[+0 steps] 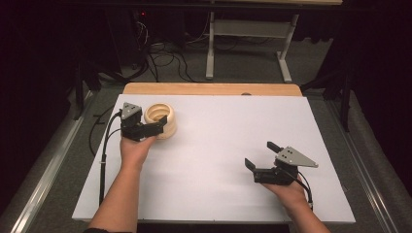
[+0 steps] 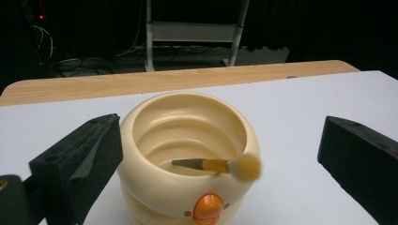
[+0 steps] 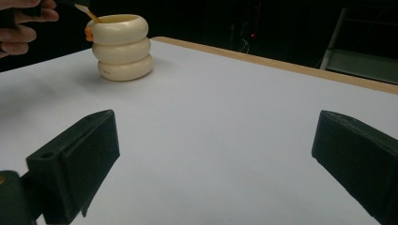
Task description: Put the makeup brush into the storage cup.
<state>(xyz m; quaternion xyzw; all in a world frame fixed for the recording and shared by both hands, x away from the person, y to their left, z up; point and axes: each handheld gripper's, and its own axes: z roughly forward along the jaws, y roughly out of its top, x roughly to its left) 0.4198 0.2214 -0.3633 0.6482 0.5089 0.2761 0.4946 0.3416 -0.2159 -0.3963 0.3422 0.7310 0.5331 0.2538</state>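
A cream ribbed pot (image 1: 161, 118) with an orange beak on its front stands at the far left of the white tabletop (image 1: 218, 145). In the left gripper view a thin brush-like stick (image 2: 213, 165), orange in the middle with a pale blurred end, lies inside the pot (image 2: 187, 187), its end over the rim. My left gripper (image 2: 223, 136) is open, its jaws wide on either side of the pot and not touching the stick. It hovers at the pot's near side (image 1: 156, 124). My right gripper (image 1: 259, 154) is open at the near right, with nothing between its jaws (image 3: 213, 140).
A bare wooden strip (image 1: 209, 89) runs along the table's far edge. Beyond it stand a white table frame (image 1: 248, 34) and loose cables on the floor (image 1: 165, 58). In the right gripper view the pot (image 3: 123, 47) stands far left, with the other hand (image 3: 19, 23) above it.
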